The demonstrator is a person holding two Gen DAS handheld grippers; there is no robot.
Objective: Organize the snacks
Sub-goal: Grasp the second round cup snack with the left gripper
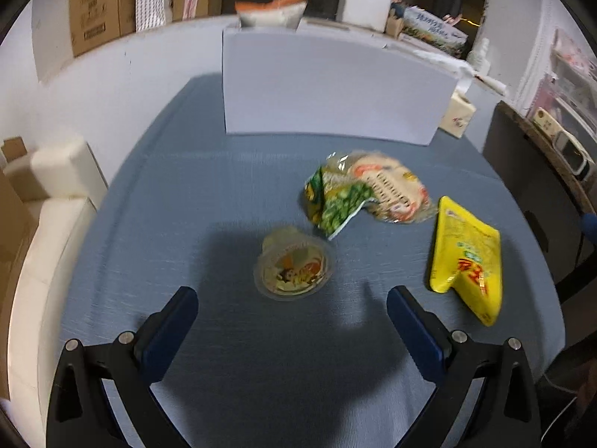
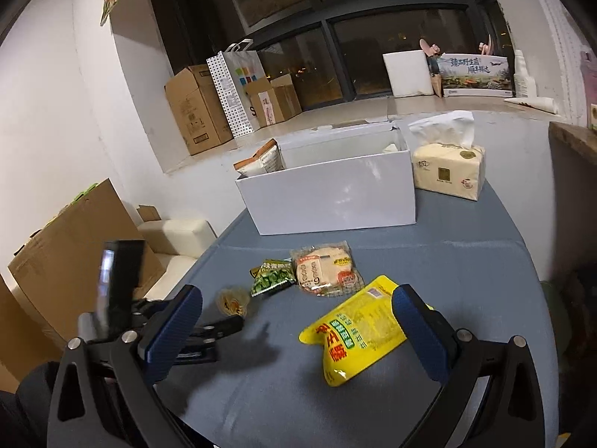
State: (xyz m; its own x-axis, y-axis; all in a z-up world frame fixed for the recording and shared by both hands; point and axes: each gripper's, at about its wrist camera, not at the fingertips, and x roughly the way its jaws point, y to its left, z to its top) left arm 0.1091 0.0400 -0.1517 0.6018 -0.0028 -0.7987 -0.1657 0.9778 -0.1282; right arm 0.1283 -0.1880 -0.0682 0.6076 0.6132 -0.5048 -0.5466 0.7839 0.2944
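1. Clear plastic, the jelly cup [image 1: 293,269] sits upright on the blue table [image 1: 168,224], well in front of the white box [image 1: 328,86]. It is centred ahead of your left claw [image 1: 293,308], which is spread wide and holds nothing, probably lined up to straddle it.
2. Nearer the box lie the green packet [image 1: 337,205] and the bread pack [image 1: 391,190], touching each other.
3. The yellow pouch [image 2: 358,332] lies farthest from the box. Your right claw [image 2: 296,319] hangs wide and empty around it.
4. One orange-topped bag [image 1: 272,9] already stands in the box, so the rest likely follow.
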